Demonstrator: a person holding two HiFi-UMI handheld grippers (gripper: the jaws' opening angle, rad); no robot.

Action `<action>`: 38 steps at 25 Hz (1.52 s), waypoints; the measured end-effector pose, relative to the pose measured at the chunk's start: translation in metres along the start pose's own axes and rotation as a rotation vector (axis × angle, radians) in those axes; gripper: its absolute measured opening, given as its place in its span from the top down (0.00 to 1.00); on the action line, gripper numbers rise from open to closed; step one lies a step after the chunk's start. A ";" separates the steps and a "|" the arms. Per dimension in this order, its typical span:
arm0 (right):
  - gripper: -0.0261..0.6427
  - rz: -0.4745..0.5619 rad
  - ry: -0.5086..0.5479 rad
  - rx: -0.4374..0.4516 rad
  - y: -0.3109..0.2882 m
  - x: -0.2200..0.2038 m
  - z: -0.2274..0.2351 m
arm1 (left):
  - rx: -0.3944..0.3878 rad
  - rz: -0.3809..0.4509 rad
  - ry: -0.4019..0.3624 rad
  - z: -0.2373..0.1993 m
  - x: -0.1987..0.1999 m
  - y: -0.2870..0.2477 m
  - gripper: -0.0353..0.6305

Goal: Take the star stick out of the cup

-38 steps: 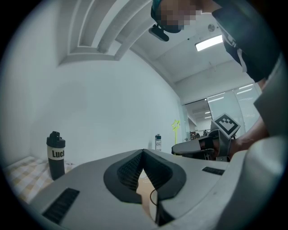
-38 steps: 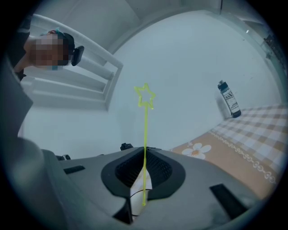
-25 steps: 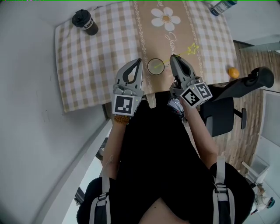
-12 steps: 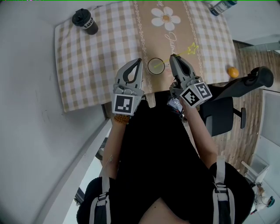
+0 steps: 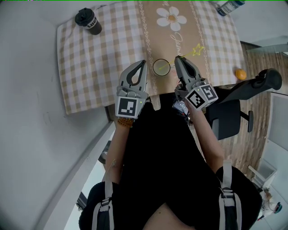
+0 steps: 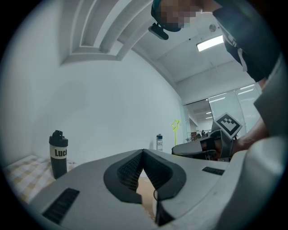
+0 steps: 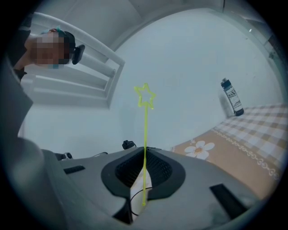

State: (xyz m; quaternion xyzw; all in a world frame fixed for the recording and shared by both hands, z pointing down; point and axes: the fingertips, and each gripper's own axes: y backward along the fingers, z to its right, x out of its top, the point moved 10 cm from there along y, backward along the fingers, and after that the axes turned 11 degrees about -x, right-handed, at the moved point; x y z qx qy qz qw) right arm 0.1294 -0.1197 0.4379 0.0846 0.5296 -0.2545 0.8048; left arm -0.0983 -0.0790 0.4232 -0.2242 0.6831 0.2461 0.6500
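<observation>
A thin yellow star stick (image 5: 196, 50) slants up and to the right from my right gripper (image 5: 177, 59), which is shut on its shaft. In the right gripper view the stick (image 7: 145, 95) rises straight out of the closed jaws (image 7: 144, 150), star on top, its lower end just behind the pads. A clear cup (image 5: 160, 67) stands on the table between both grippers; a short yellow length shows across its mouth, and whether it touches the cup I cannot tell. My left gripper (image 5: 144, 63) rests left of the cup, shut and holding nothing (image 6: 143, 151).
A checked tablecloth (image 5: 99, 58) with a daisy-print runner (image 5: 170, 19) covers the table. A black bottle (image 5: 88, 22) stands at the far left, a clear bottle (image 5: 227, 6) at the far right corner. An orange (image 5: 240, 74) and a black office chair (image 5: 243, 96) lie right of the table.
</observation>
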 end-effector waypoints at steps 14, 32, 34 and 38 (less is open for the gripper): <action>0.94 -0.011 0.040 0.021 -0.001 -0.001 -0.004 | -0.002 -0.007 -0.005 0.003 0.001 -0.001 0.94; 0.94 -0.024 0.016 0.008 -0.001 -0.006 0.000 | 0.007 -0.008 0.004 0.002 -0.002 0.002 0.94; 0.94 -0.026 0.012 0.007 -0.002 -0.006 0.000 | 0.006 -0.008 0.000 0.002 -0.003 0.002 0.94; 0.94 -0.027 0.015 0.010 -0.004 -0.006 0.002 | 0.003 -0.014 -0.001 0.002 -0.004 0.001 0.94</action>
